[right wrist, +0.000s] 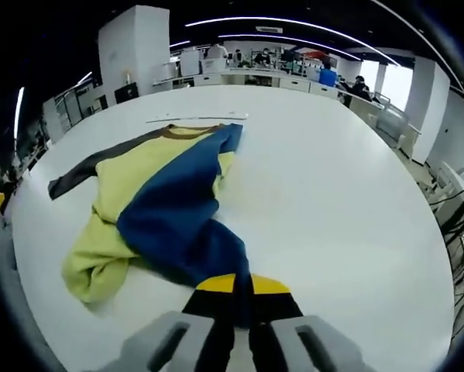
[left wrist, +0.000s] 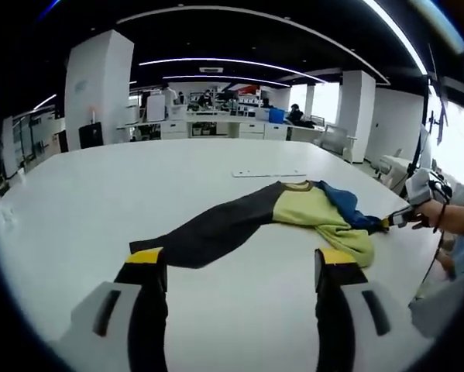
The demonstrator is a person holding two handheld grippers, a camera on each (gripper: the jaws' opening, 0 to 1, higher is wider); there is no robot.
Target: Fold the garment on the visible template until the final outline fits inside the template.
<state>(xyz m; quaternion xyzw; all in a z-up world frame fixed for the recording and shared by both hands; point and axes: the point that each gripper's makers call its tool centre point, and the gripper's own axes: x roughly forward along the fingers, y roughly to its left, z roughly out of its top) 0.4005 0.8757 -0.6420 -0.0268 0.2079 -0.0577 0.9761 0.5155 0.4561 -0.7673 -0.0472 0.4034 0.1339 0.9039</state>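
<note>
A garment lies crumpled on the white table (left wrist: 139, 178): a dark sleeve (left wrist: 216, 226) stretches toward me, a yellow body (left wrist: 313, 213) sits in the middle, and a blue part (left wrist: 344, 203) is on the far side. My left gripper (left wrist: 242, 262) hovers open just short of the sleeve, holding nothing. In the right gripper view, my right gripper (right wrist: 243, 285) is shut on the drawn-out end of the blue part (right wrist: 177, 217), with the yellow body (right wrist: 123, 190) and dark sleeve (right wrist: 80, 174) beyond. A thin pale strip (left wrist: 266, 173) lies on the table behind the garment.
A hand (left wrist: 433, 211) holds the right gripper (left wrist: 404, 218) at the table's right edge. Beyond the table stand white pillars (left wrist: 98, 85), office desks and a few seated people. Bare table surface (right wrist: 332, 178) spreads to the right of the garment.
</note>
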